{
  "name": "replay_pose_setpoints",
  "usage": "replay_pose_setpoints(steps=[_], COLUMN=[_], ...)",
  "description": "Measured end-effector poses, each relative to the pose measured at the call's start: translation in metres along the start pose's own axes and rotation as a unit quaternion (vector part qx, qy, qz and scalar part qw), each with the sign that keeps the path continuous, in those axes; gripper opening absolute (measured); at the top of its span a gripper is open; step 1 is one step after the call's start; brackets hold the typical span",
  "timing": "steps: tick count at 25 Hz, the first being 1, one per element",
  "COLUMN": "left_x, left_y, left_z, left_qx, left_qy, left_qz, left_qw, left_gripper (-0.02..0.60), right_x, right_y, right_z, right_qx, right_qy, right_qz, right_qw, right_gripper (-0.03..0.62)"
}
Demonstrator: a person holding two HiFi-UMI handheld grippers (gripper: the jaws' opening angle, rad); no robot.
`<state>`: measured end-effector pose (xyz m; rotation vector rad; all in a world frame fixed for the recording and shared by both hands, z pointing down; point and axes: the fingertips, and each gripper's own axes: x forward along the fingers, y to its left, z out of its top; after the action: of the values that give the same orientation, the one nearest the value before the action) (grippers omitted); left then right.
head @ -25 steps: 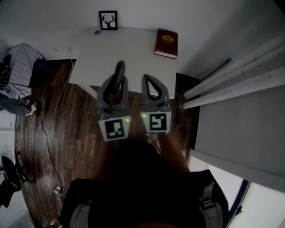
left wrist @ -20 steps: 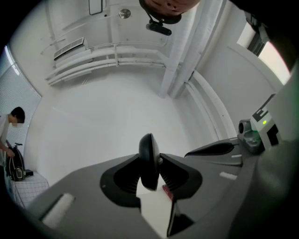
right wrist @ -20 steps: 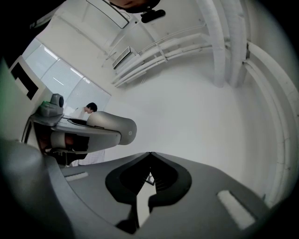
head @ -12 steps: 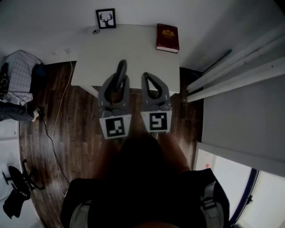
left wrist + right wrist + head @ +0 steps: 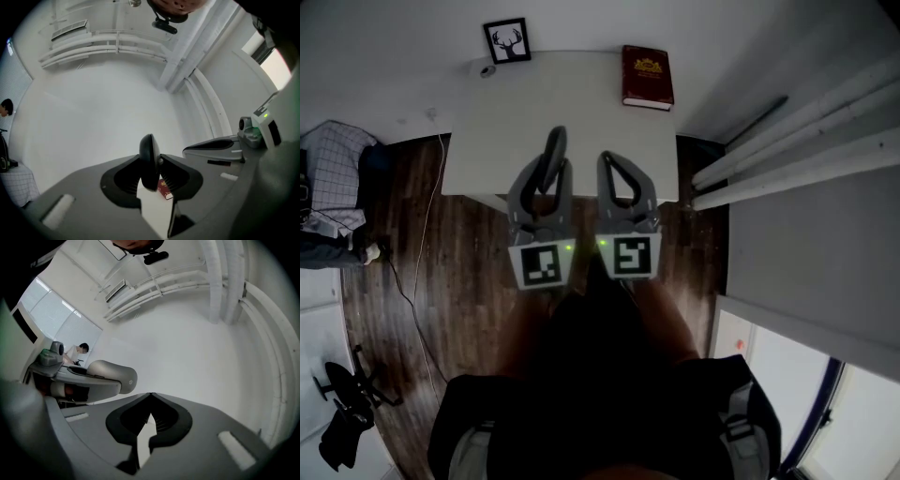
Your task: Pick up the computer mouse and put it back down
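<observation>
Computer mouse (image 5: 149, 159) is up in the left tongs (image 5: 549, 178). It is black, turned on edge, and pinched between the two pads with a good part of its body poking out past the tips. From the head view it shows against the near part of the white counter (image 5: 534, 103), carried in front of us and, as far as we can judge, not resting on anything. The right tongs (image 5: 617, 161) ride just beside the left ones, pressed together with nothing between them.

At the back of the counter sit a dark red book (image 5: 647, 77) and a small framed deer picture (image 5: 507, 40), both well apart from the mouse, so we have plenty of bare surface for the set-down.

How will it handle? We reckon it is light and stiff, a hard plastic shell that won't give under the pads. It is also smooth and rounded, so it could slip or swivel in a narrow pinch like this one. We judge the safest hold to be across its middle, where the body is fullest, with the pads square to the surface. For the way down we'd bring it low, level it so the underside meets the counter, and only then ease the pads apart. Dropped from height, it could knock its buttons or skid.
</observation>
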<state>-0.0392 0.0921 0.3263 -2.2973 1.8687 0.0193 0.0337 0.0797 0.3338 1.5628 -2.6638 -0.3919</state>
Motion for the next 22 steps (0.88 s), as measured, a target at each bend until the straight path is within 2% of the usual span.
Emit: replay_pose_setpoints(steps=[4,9,16,22], left_x=[0.046,0.099,0.161,0.204], left_y=[0.008,0.019,0.016,0.026], left_z=[-0.009,-0.015,-0.039,-0.074], left_qx=[0.023,0.026,0.027,0.039], left_qy=[0.008,0.017,0.04,0.055], left_qz=[-0.001,0.009,0.016,0.033], left_qw=[0.9997,0.9995,0.9987,0.9972], left_gripper=[0.123,0.123,0.123,0.123], right_x=[0.044,0.095,0.14,0.169], right_y=[-0.018,-0.04,-0.079,-0.099], right_z=[-0.015,-0.018,-0.045,-0.076], right_qx=[-0.005,0.014,0.028,0.031], right_qy=[0.003,-0.005,0.002,0.025], right_qz=[0.011,0.02,0.027,0.034], right_qw=[1.0,1.0,0.999,0.999], right_gripper=[0.014,0.014,0.014,0.014])
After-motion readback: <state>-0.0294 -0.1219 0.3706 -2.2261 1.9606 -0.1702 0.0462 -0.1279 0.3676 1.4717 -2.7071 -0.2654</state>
